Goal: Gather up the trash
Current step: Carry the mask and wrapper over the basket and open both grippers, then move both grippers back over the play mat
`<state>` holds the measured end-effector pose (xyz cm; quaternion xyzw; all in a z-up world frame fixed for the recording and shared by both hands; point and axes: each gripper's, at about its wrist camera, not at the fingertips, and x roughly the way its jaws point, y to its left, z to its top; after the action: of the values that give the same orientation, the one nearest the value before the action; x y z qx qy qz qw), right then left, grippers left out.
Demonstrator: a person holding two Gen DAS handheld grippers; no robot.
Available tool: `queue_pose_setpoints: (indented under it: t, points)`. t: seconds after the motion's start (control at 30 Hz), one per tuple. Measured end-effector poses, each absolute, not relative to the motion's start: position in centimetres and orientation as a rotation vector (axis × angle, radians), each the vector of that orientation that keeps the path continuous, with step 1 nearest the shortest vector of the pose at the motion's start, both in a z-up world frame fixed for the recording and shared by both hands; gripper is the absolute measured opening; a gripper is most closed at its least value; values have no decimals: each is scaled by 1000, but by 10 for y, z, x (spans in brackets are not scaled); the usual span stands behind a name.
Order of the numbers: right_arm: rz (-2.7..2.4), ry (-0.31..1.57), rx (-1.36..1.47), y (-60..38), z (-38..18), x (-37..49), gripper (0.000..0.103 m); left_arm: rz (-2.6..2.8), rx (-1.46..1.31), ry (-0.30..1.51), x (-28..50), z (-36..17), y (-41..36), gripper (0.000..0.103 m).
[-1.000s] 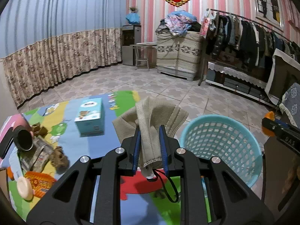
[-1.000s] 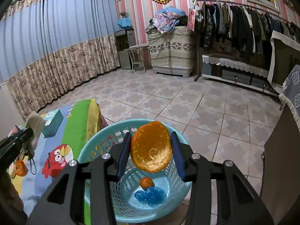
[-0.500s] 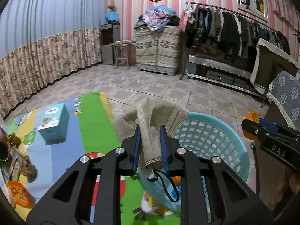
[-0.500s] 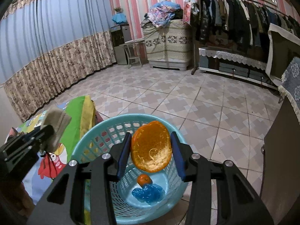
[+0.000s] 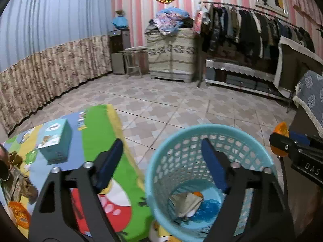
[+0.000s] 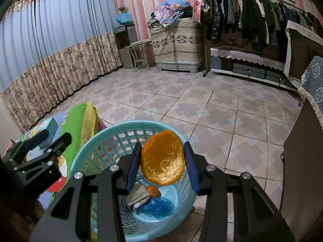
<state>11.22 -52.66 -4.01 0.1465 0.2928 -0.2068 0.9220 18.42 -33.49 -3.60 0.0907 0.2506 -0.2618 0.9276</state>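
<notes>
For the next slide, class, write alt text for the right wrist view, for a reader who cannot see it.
The right gripper holds an orange peel over a turquoise basket containing a beige cloth, a small orange piece and a blue bag. The left gripper, open, is at left.

Tiled floor (image 6: pixel 201 104) under basket (image 6: pixel 105 139), mat (image 5: pixel 97 133).

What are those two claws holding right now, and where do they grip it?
The right claw pinches an orange peel by its two side edges, above the basket. The left claw is open and holds nothing.
</notes>
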Motion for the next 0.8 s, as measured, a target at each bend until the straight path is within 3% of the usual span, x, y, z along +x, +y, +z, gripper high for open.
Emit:
queue_pose_setpoints:
  t: [0.2, 0.43, 0.47, 0.53, 0.7, 0.8]
  points:
    - [-394, 633, 267, -510, -47, 129, 43, -459, 139, 506, 194, -31, -296, 95]
    - [-364, 642, 286, -498, -60, 151, 45, -386, 109, 511, 208, -28, -266, 97]
    - [-365, 644, 284, -497, -64, 154, 48, -378, 100, 514, 210, -27, -262, 97]
    - [-375, 644, 290, -494, -67, 157, 72, -372, 86, 519, 213, -26, -257, 97]
    - [-392, 603, 296, -492, -59, 152, 87, -351, 87, 510, 213, -25, -246, 97]
    - [-401, 585, 280, -490, -52, 148, 88, -343, 91, 507, 211, -24, -239, 97]
